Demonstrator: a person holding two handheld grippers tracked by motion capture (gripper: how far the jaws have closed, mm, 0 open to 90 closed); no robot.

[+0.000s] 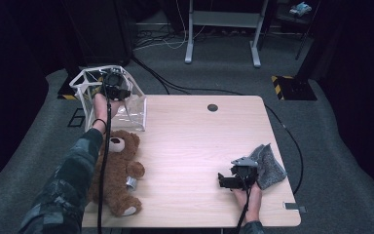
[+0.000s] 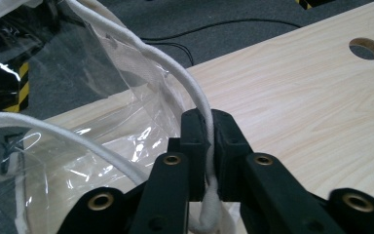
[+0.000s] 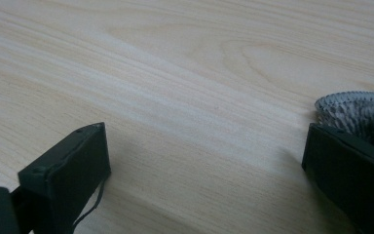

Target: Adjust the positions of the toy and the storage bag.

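At the table's far-left corner, left claw [image 2: 208, 141] pinches bag rim [image 2: 175, 73].

A clear bag [image 1: 126, 109] stands at the table's [image 1: 195, 146] upper left, a teddy bear [image 1: 119, 168] below it, a cloth [image 1: 268, 165] at lower right.
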